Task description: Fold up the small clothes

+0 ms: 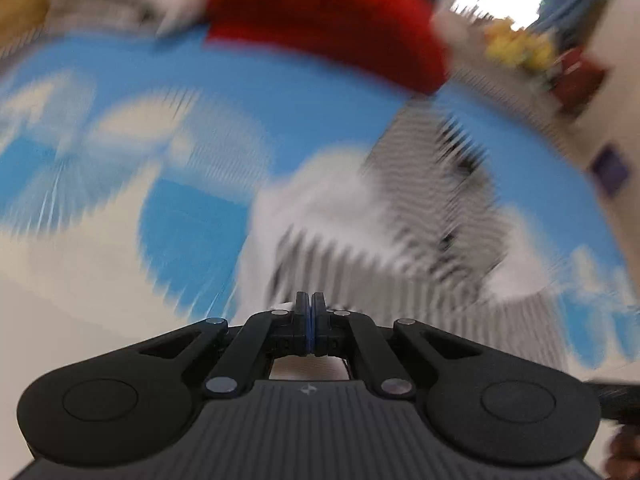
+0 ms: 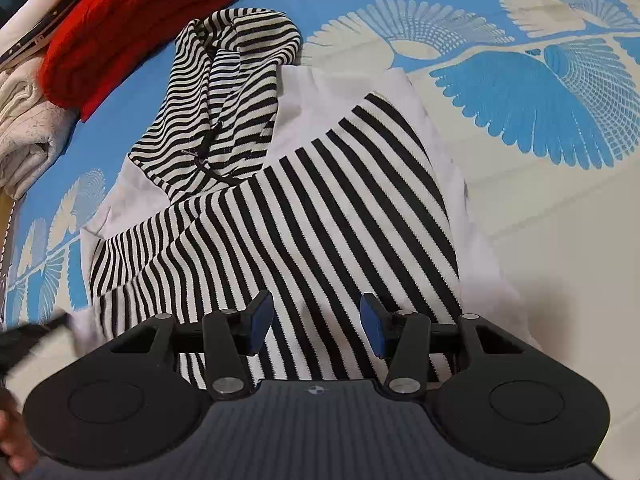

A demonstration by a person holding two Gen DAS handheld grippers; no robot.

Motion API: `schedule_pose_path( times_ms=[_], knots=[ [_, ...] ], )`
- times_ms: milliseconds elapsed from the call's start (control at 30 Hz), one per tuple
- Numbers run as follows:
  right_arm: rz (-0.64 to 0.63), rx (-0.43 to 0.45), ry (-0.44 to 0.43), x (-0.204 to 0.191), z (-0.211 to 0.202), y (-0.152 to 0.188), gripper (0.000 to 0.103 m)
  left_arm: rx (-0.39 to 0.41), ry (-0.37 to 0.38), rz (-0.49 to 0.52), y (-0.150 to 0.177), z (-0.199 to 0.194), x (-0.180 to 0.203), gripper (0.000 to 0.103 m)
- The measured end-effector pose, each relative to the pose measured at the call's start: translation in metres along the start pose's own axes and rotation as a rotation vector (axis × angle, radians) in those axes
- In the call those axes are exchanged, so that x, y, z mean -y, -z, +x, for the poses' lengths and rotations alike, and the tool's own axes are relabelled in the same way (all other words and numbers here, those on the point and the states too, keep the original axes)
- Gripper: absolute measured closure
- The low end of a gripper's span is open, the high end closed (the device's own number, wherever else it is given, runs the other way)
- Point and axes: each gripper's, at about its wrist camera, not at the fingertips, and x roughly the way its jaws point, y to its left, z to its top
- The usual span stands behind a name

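Lying partly folded on blue-and-cream patterned sheet (image 2: pixel 520 92): striped garment (image 2: pixel 304 216), red knit (image 2: pixel 132 28) beyond at upper left. Left gripper (image 1: pixel 310 300) jaws clenched, nothing visibly between them; view blurred. Right gripper (image 2: pixel 316 320) jaws released, parted over stripes.

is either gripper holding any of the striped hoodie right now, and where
Neither visibly. The right gripper is open above the striped hoodie near its lower edge. The left gripper is shut; blur hides whether fabric is pinched.
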Motion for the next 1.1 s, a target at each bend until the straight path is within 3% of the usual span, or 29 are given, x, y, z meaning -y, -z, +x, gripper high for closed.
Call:
schedule_pose_path(
  times_ms=[100, 167, 300, 367, 500, 600, 667, 700, 833, 933, 1067, 1100],
  knots=[
    [0.016, 0.013, 0.022, 0.002, 0.000, 0.000, 0.053, 0.142, 0.045, -0.004, -0.010, -0.025, 0.008, 0.103],
    [0.033, 0.021, 0.040, 0.006, 0.000, -0.001, 0.053, 0.147, 0.001, -0.014, -0.011, -0.023, 0.006, 0.103],
    [0.075, 0.016, 0.087, 0.016, 0.005, -0.001, 0.053, -0.075, -0.102, -0.105, -0.003, 0.014, -0.013, 0.102],
    [0.105, -0.002, 0.104, 0.022, 0.009, -0.001, 0.053, -0.103, -0.114, -0.122, 0.000, 0.018, -0.016, 0.102],
    [0.138, -0.018, 0.103, 0.027, 0.010, -0.002, 0.053, -0.118, -0.025, -0.043, 0.000, 0.019, 0.003, 0.096],
    [0.134, -0.014, 0.117, 0.027, 0.011, -0.002, 0.053, -0.242, 0.010, -0.043, 0.019, 0.045, 0.008, 0.089],
    [0.156, -0.014, 0.120, 0.033, 0.013, -0.003, 0.054, -0.365, -0.043, -0.061, 0.035, 0.068, 0.003, 0.083],
    [0.170, -0.014, 0.116, 0.035, 0.013, -0.003, 0.055, -0.405, -0.066, -0.074, 0.041, 0.075, -0.001, 0.085],
    [0.180, 0.006, 0.132, 0.037, 0.007, -0.005, 0.055, -0.351, -0.069, -0.058, 0.033, 0.065, 0.008, 0.082],
    [0.153, 0.031, 0.177, 0.040, 0.005, -0.007, 0.055, -0.292, 0.003, -0.036, 0.027, 0.056, 0.018, 0.075],
    [0.147, 0.011, 0.166, 0.049, 0.010, -0.007, 0.055, -0.400, -0.040, -0.055, 0.045, 0.078, 0.017, 0.071],
    [0.148, 0.013, 0.168, 0.048, 0.008, -0.008, 0.055, -0.390, -0.049, -0.051, 0.046, 0.077, 0.018, 0.071]
  ],
)
